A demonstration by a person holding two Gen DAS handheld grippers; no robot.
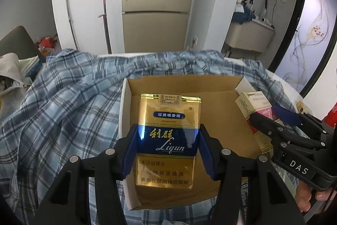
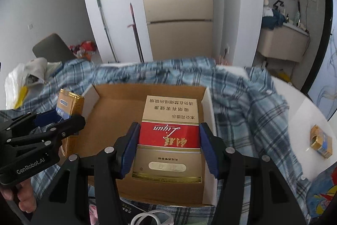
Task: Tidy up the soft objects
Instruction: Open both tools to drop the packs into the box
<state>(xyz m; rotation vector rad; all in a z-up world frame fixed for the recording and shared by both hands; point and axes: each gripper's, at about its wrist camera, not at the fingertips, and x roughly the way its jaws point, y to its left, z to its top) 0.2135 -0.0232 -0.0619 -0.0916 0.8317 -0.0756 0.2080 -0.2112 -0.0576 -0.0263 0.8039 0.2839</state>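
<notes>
My left gripper is shut on a gold and blue soft cigarette pack, held over the left half of an open cardboard box. My right gripper is shut on a red and gold soft cigarette pack, held over the right half of the same box. Each gripper shows in the other's view: the right one at the box's right side, the left one at its left side. Both packs hang above the box floor.
The box rests on a rumpled blue plaid shirt spread over a white round table. Another gold pack lies on the table at the right. A plastic bag and a chair stand at the left. Hands show at the frames' lower corners.
</notes>
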